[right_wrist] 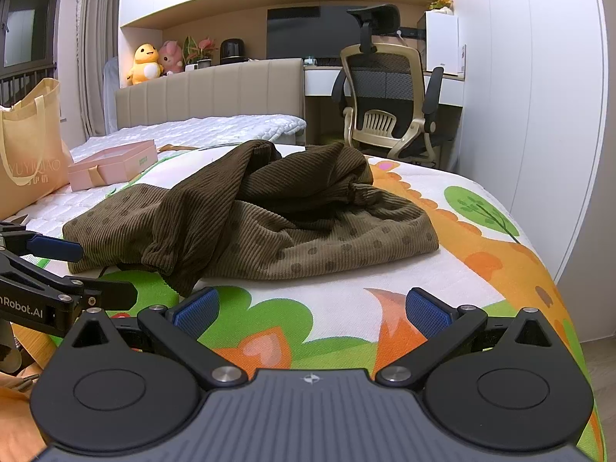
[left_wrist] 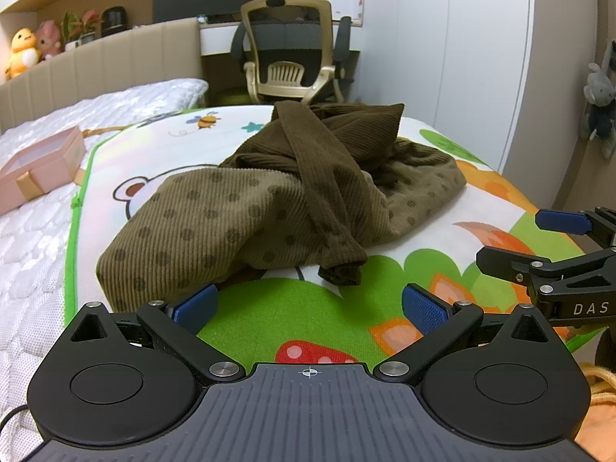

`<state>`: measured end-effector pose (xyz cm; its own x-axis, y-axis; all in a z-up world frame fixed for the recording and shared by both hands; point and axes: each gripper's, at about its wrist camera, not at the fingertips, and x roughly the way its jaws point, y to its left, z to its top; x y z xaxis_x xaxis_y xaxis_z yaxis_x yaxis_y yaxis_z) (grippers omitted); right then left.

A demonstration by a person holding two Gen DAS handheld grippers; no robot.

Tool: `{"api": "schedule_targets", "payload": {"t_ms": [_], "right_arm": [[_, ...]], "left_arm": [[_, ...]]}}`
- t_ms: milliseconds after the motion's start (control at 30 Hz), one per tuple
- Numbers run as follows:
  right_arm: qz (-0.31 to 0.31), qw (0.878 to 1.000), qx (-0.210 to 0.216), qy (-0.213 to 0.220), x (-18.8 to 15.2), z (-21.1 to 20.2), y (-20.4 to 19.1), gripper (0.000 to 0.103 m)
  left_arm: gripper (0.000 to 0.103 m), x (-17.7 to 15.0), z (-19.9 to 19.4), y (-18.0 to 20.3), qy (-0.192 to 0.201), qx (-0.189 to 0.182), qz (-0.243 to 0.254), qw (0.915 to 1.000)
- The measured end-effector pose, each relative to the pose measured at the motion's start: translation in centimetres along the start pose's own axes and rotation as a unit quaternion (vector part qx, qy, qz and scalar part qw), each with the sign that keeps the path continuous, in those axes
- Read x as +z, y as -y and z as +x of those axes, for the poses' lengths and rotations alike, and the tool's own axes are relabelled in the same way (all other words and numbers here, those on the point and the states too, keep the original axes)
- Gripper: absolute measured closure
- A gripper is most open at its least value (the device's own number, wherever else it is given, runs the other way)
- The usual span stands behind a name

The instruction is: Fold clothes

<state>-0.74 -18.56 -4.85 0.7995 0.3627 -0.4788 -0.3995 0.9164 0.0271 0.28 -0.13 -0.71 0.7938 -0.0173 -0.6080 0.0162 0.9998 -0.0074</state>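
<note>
A crumpled brown corduroy garment [left_wrist: 277, 192] lies heaped on the cartoon-print mat [left_wrist: 292, 319] covering the bed, closer to the bed's right edge than the pink box [left_wrist: 38, 169] at its left. The left claw [left_wrist: 310, 308] and the right claw [right_wrist: 312, 310] both gape wide, empty, just short of the cloth.

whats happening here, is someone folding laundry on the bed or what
Not quite yet. A person holds two handheld grippers over a bed covered by a cartoon play mat. A crumpled brown corduroy garment with dotted panels lies in a heap on the mat, one dark sleeve draped across it. The left gripper and the right gripper both have their jaws open, short of the cloth and holding nothing. A pink box sits further back on the mattress. Folding has not started.
</note>
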Motion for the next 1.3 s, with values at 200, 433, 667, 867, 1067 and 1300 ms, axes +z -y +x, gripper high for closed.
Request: {"api": "schedule_targets", "payload": {"t_ms": [200,433,667,867,1067,1300], "right_arm": [[0.0,1.0,0.001,0.0,0.0,0.0,0.0,0.0],[0.004,1.0,0.003,-0.005,-0.1,0.2,0.1,0.0],[0.005,1.0,0.003,-0.009,-0.1,0.3,0.1,0.0],[0.0,1.0,0.006,-0.016,-0.1,0.7,-0.1,0.0],[0.0,1.0,0.009,-0.026,-0.2,1.1,-0.1,0.0],[0.004,0.999,0.011,-0.037,-0.2,1.6,0.3,0.0]], "left_arm": [[0.0,0.0,0.0,0.1,-0.001,0.0,0.0,1.0],[0.0,0.0,0.2,0.2,-0.005,0.001,0.0,1.0],[0.0,-0.1,0.4,0.4,-0.007,0.001,0.003,1.0],[0.0,-0.2,0.7,0.4,-0.011,0.0,0.002,0.9999],[0.0,-0.4,1.0,0.4,-0.016,-0.001,0.0,0.9999],[0.0,-0.6,1.9,0.3,-0.033,-0.007,-0.002,0.9994]]}}
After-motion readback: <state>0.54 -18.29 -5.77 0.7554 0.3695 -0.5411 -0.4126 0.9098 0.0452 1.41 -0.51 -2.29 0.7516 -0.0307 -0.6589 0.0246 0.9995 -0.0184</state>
